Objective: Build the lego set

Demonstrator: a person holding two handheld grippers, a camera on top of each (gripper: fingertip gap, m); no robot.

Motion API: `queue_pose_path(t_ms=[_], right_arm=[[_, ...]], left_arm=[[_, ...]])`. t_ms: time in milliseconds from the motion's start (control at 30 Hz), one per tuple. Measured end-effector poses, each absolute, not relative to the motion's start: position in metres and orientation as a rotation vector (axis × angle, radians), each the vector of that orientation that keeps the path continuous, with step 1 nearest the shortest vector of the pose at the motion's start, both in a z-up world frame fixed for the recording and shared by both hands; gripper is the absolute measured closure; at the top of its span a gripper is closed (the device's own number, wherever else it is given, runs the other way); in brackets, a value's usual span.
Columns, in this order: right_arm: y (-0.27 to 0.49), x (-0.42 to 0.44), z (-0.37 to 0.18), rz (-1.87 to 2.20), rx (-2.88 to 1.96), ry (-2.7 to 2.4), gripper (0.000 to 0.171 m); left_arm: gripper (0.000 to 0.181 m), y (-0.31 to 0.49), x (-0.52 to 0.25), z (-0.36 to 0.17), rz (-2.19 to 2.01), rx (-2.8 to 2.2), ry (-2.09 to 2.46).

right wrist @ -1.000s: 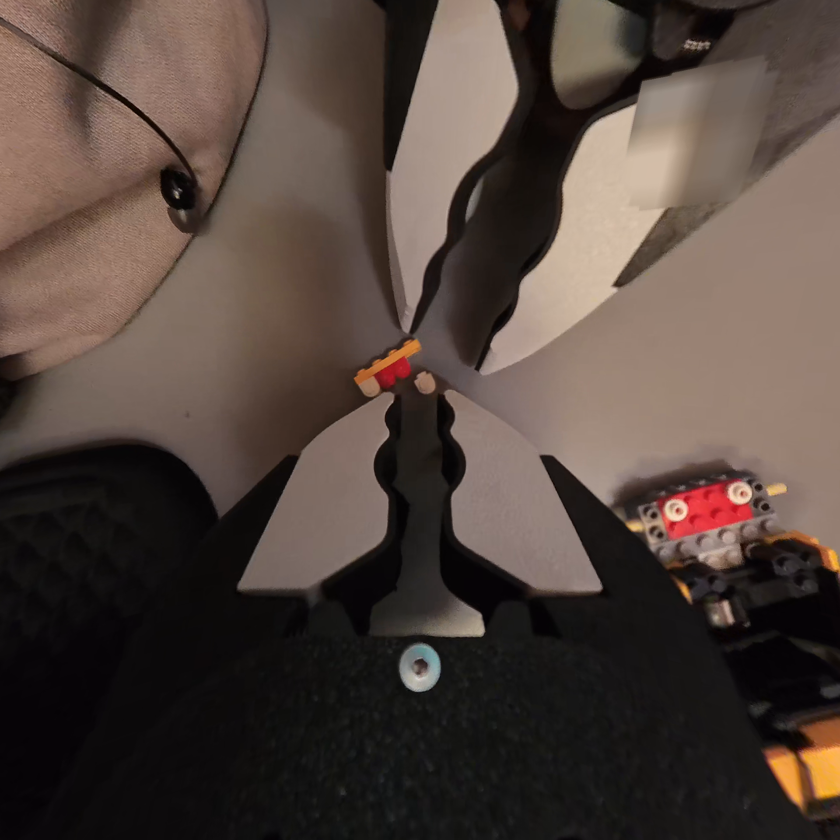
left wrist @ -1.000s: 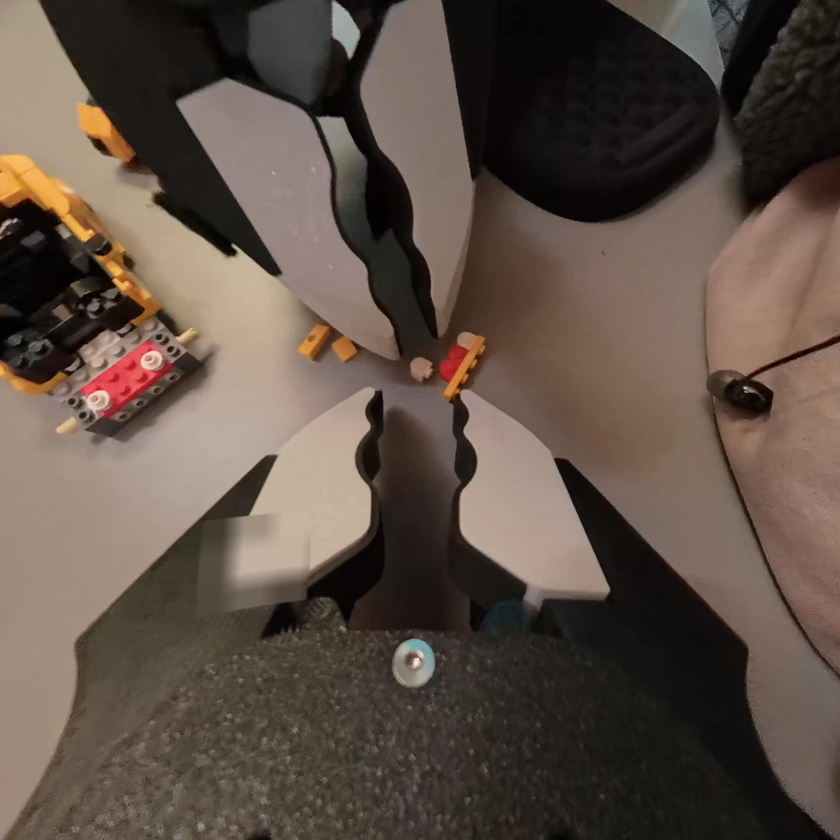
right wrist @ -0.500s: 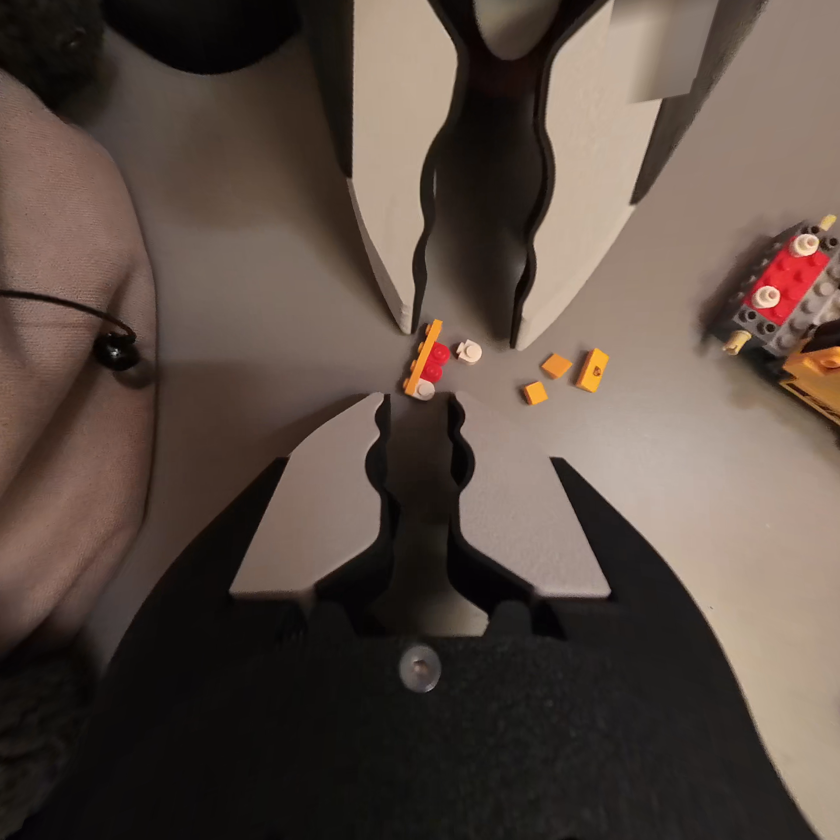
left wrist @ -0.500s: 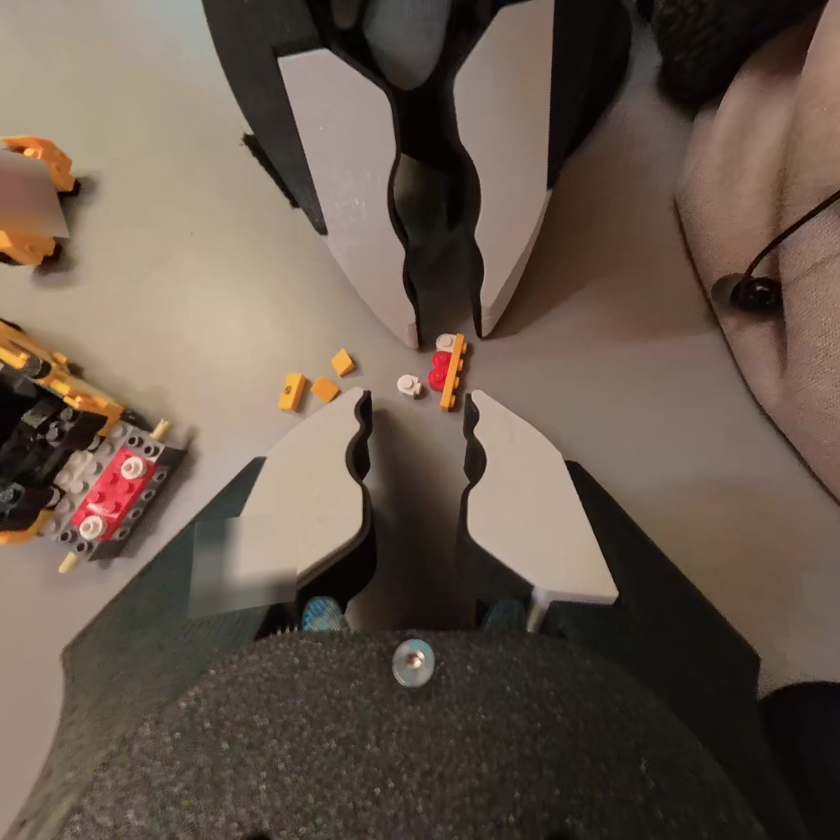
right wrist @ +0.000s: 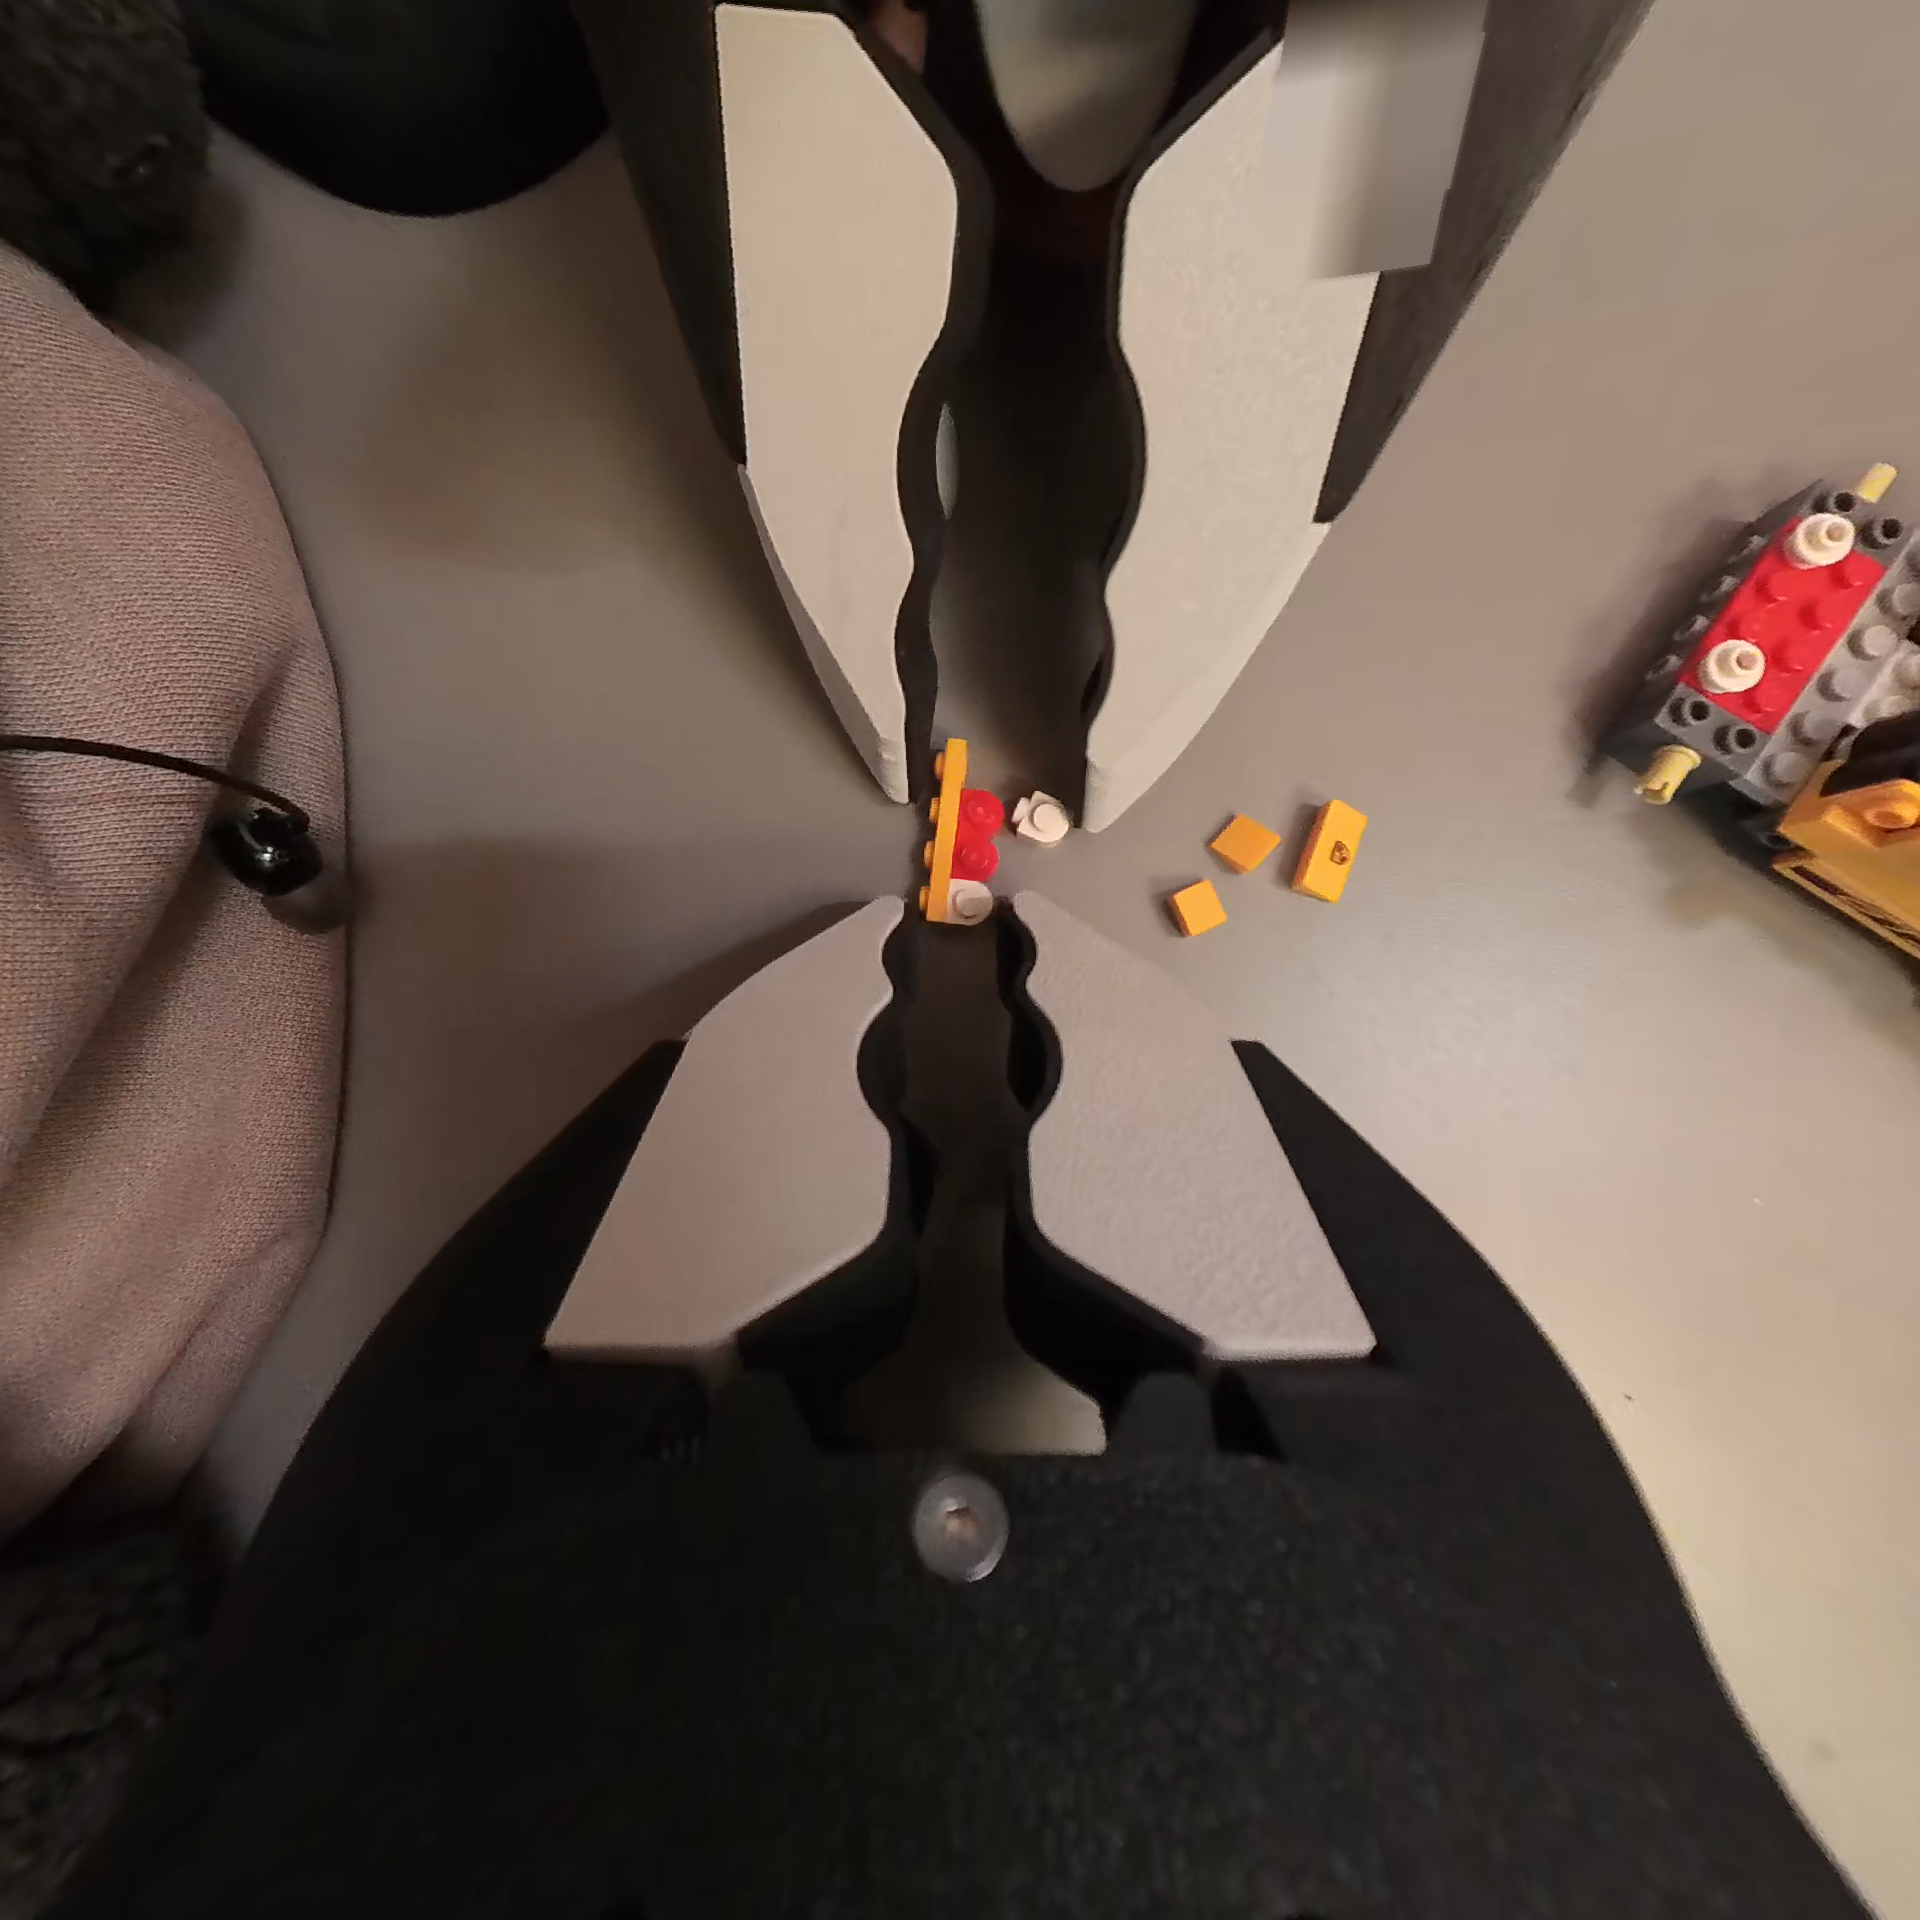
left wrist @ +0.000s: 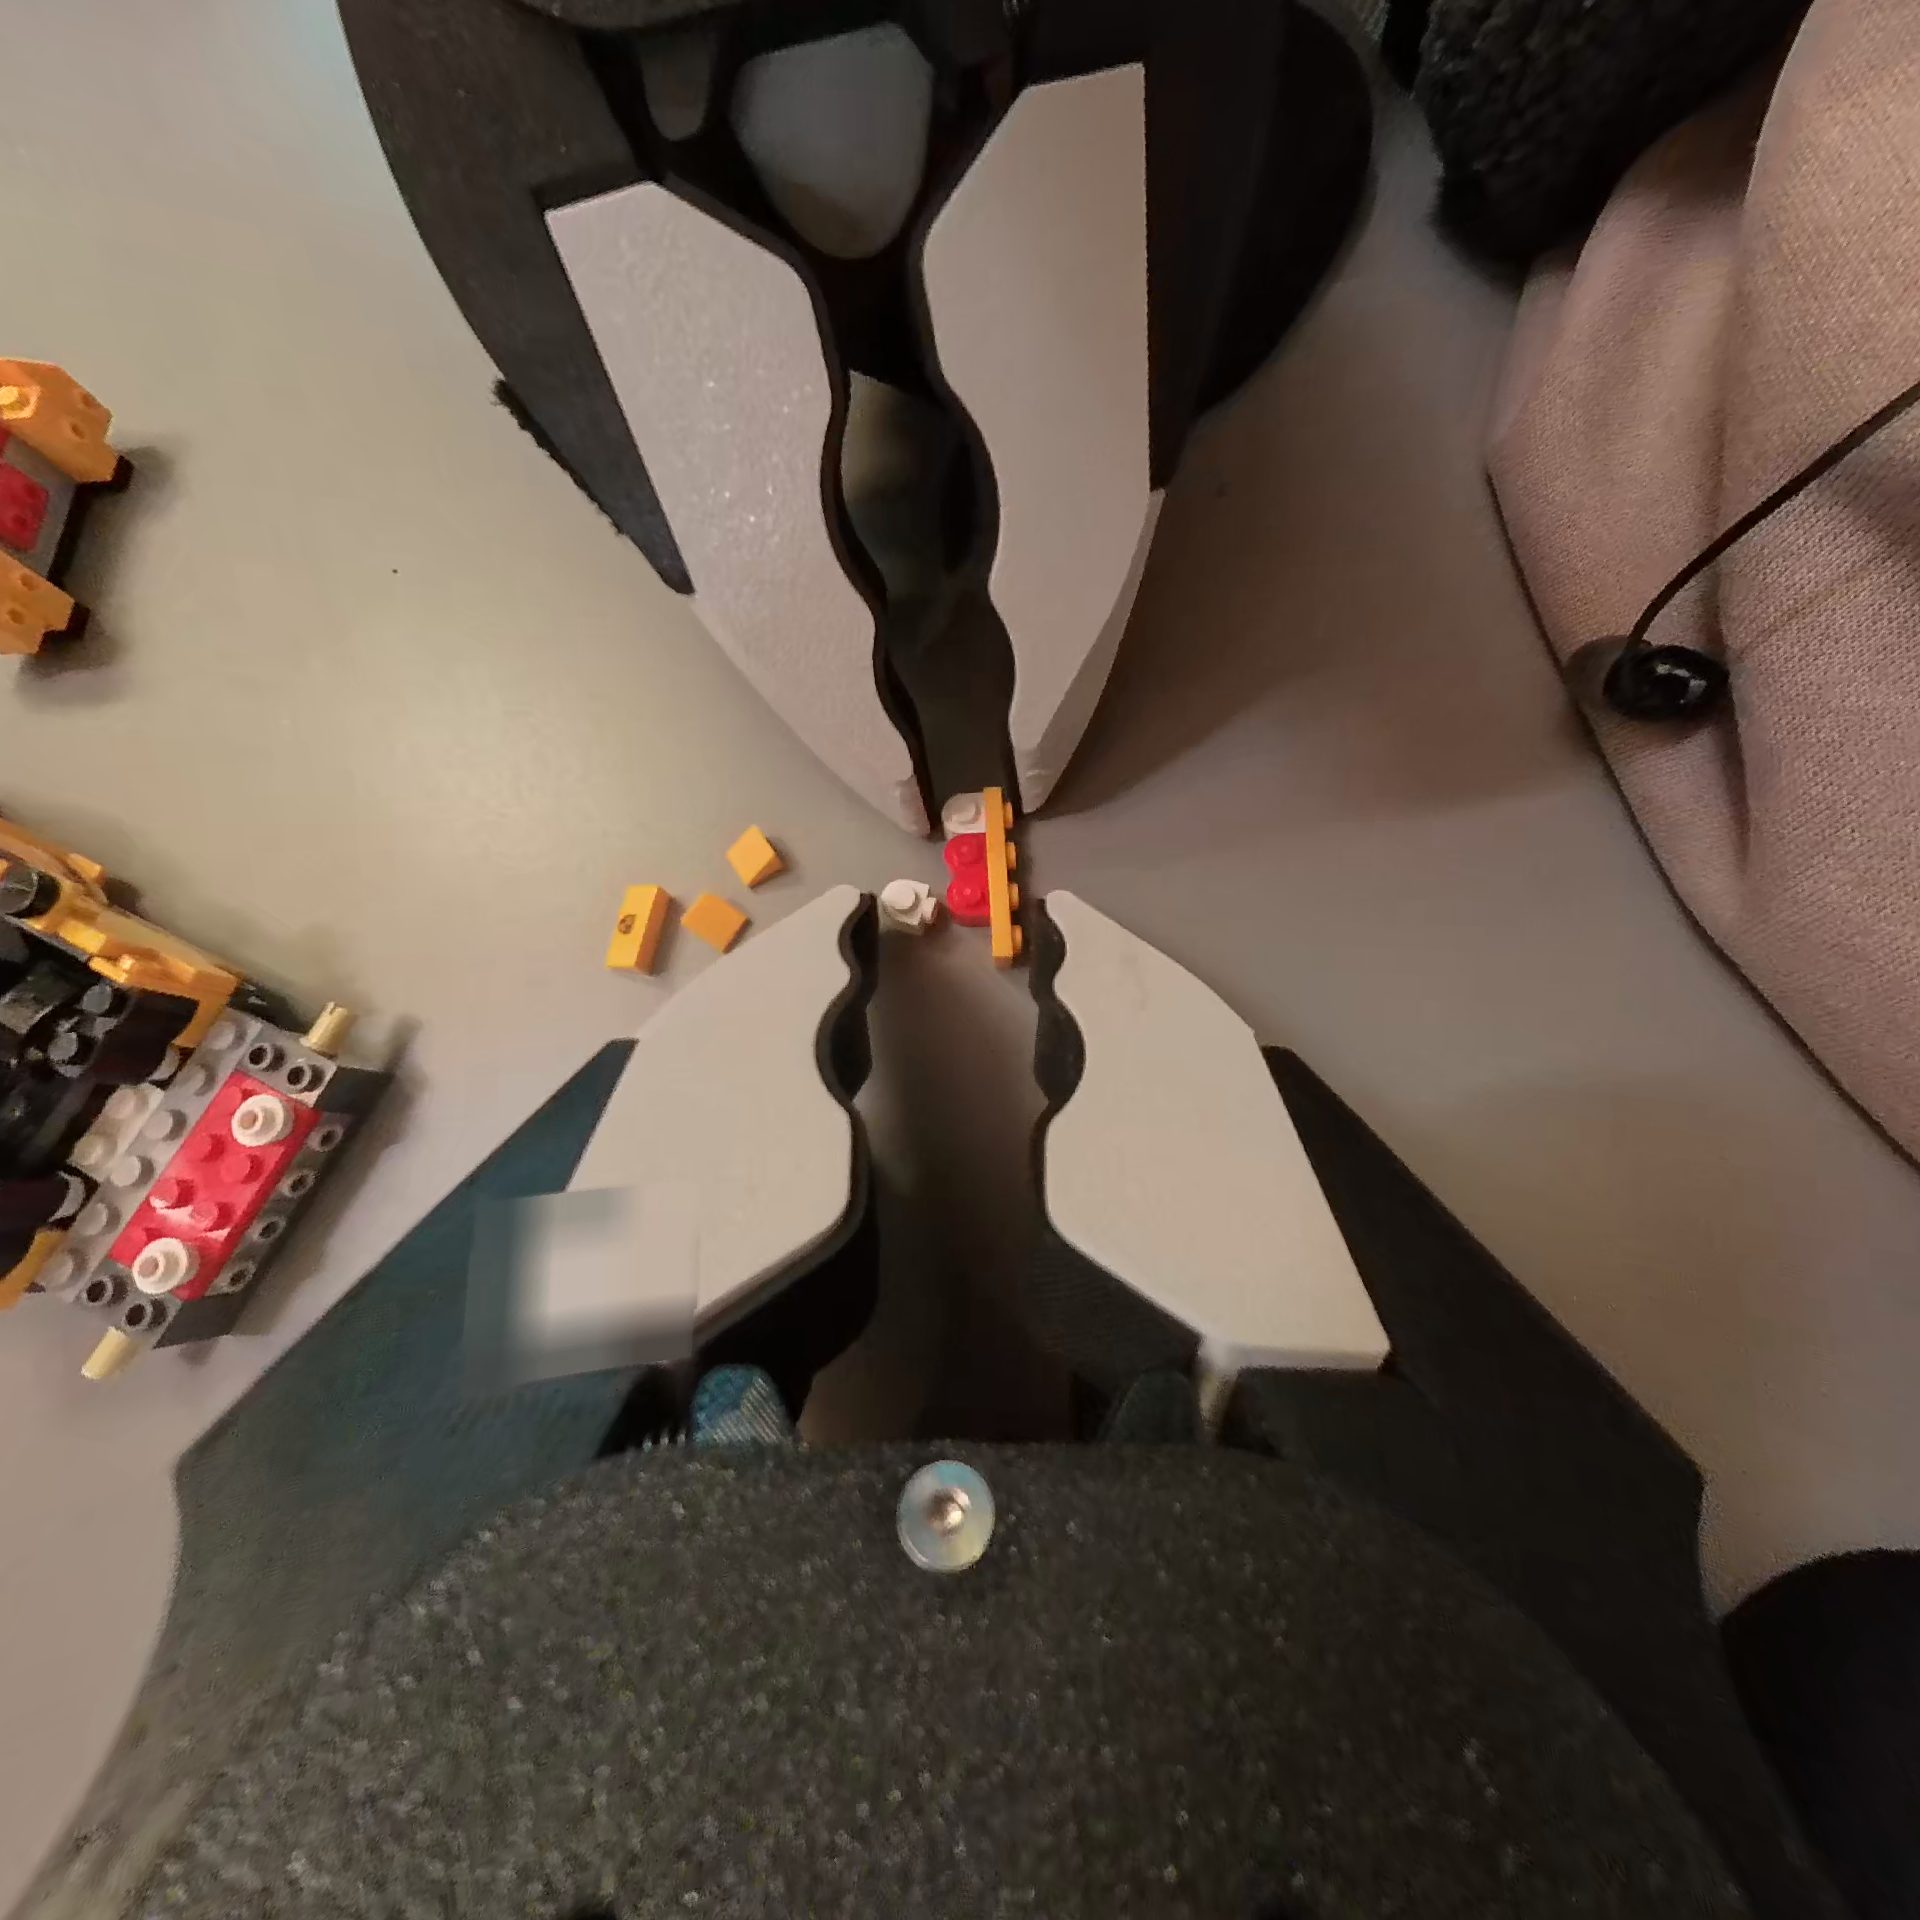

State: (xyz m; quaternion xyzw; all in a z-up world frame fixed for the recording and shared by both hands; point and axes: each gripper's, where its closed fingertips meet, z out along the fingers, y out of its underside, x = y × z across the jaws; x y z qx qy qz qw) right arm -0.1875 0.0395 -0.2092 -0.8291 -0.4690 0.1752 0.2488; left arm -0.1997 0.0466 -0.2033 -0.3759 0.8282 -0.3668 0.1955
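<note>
A small assembly (left wrist: pixel 1000 883) lies on the grey table: an orange plate with two red pieces and a white one. It also shows in the right wrist view (right wrist: pixel 948 831). A loose white stud piece (left wrist: pixel 907 906) lies beside it. My left gripper (left wrist: pixel 954 909) is open, with one end of the assembly and the white piece (right wrist: pixel 1042 818) between its tips. My right gripper (right wrist: pixel 956 904) faces it from the other side. Its jaws stand narrowly apart around the assembly's white-capped end. Whether they touch it is unclear.
Three small orange pieces (left wrist: pixel 715 920) lie left of the assembly. The part-built yellow, black and grey vehicle with a red top (left wrist: pixel 187 1174) stands farther left (right wrist: pixel 1787 644). Another orange sub-build (left wrist: pixel 31 520) sits at the left edge. A beige garment with a black cord toggle (left wrist: pixel 1662 681) borders the other side. Left and right tips are no more than a few centimetres apart. The orange sub-build (left wrist: pixel 31 520) is about 20 centimeters from both grippers' fingertips.
Both grippers have swung round to face each other along the plate and moved their tips in on its two ends. The right jaws have narrowed slightly. The bricks stay on the table.
</note>
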Motion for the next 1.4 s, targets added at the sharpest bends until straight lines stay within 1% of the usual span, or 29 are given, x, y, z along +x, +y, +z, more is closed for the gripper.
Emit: queue_pose_path(t_ms=[67, 200, 233, 300, 633, 1167, 1400], right_arm=[[0.039, -0.188, -0.209, 0.472, -2.257, -1.290, 0.158], [0.039, -0.190, -0.209, 0.469, -2.248, -1.306, 0.151], [0.040, -0.191, -0.209, 0.466, -2.246, -1.305, 0.152], [0.042, -0.190, -0.209, 0.458, -2.242, -1.300, 0.158], [0.040, -0.179, -0.209, 0.446, -2.320, -1.213, 0.158], [0.042, -0.183, -0.210, 0.337, -2.433, -0.950, 0.158], [0.042, -0.183, -0.210, 0.319, -2.434, -1.000, 0.158]], left_arm=[[0.153, 0.047, -0.200, -0.203, -1.028, -1.053, 2.320], [0.148, 0.051, -0.200, -0.203, -1.031, -1.071, 2.313], [0.148, 0.051, -0.200, -0.203, -1.031, -1.070, 2.314], [0.148, 0.050, -0.200, -0.203, -1.028, -1.064, 2.316], [0.144, 0.049, -0.196, -0.203, -1.039, -1.057, 2.318], [0.149, 0.046, -0.194, -0.205, -1.054, -1.017, 2.352], [0.150, 0.050, -0.193, -0.205, -1.044, -1.028, 2.342]])
